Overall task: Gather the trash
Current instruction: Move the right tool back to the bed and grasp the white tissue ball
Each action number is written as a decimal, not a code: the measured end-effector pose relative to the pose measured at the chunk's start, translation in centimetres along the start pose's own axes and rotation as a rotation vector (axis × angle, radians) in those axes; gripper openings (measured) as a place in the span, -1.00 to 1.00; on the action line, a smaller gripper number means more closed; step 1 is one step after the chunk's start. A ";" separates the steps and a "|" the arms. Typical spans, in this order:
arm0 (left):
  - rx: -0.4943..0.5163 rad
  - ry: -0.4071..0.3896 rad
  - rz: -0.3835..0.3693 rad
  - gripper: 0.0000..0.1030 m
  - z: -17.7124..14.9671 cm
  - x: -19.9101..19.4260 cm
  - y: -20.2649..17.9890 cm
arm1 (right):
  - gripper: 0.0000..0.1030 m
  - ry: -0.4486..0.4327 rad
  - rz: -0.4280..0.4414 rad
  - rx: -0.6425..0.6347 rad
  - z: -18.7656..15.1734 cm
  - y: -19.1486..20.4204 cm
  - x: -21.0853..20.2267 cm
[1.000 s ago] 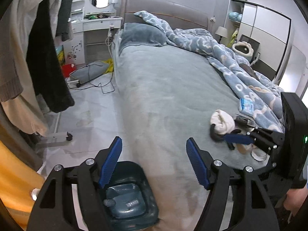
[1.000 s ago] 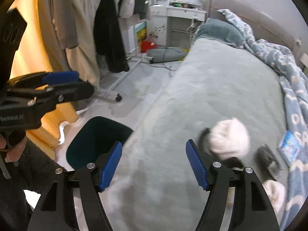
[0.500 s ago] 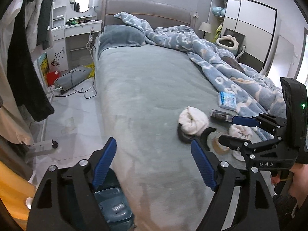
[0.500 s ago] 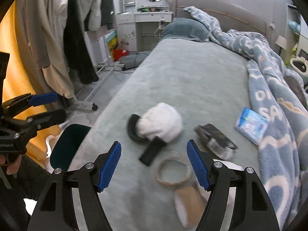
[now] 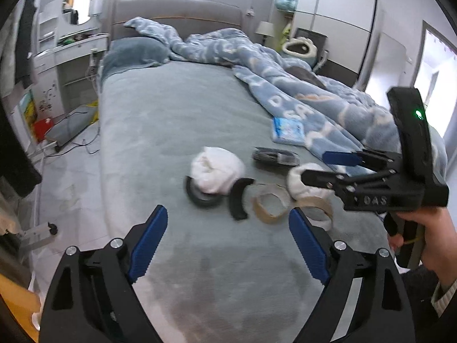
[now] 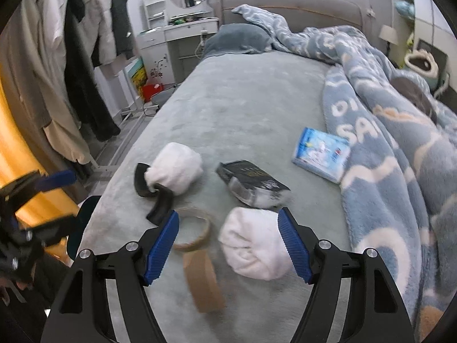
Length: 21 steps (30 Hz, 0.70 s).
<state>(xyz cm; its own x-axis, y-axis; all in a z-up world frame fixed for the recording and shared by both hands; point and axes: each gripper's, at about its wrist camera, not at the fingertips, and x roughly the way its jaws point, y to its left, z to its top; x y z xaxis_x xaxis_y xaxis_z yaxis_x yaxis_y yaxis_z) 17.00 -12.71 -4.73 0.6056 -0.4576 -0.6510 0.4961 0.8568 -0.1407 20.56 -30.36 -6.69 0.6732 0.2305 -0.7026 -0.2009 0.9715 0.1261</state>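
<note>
Hovering above the grey bed, the left gripper is opening its jaws with nothing between them; a brown tape ring lies just beyond its fingertips. The right gripper stands apart too, gripping nothing, over a white wad on the bed. Beyond that wad lie a black packet, another white wad and a blue pack.

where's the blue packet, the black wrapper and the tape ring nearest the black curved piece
blue packet (image 6: 321,155), right wrist view, middle of its printed face
black wrapper (image 6: 251,181), right wrist view, its dark top side
tape ring (image 5: 270,204), left wrist view, its near rim
</note>
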 end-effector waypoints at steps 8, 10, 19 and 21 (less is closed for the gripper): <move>0.044 0.049 -0.098 0.77 -0.6 2.4 -3.2 | 0.51 0.047 0.095 0.166 -1.3 -4.2 1.5; 0.053 0.063 -0.132 0.77 -0.8 2.9 -3.8 | 0.52 0.055 0.122 0.202 -1.6 -5.0 1.8; 0.089 0.128 -0.193 0.77 -1.4 5.6 -6.9 | 0.52 0.083 0.129 0.214 -2.2 -6.7 2.7; 0.083 0.145 -0.203 0.77 -1.5 6.3 -7.3 | 0.34 0.082 0.149 0.214 -2.3 -7.0 2.9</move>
<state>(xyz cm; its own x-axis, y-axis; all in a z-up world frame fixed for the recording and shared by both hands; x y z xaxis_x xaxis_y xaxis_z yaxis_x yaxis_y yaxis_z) 16.27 -21.45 -8.90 0.3959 -0.5744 -0.7164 0.6517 0.7254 -0.2214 22.31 -36.58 -11.18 0.5857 0.3751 -0.7185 -0.1329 0.9189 0.3714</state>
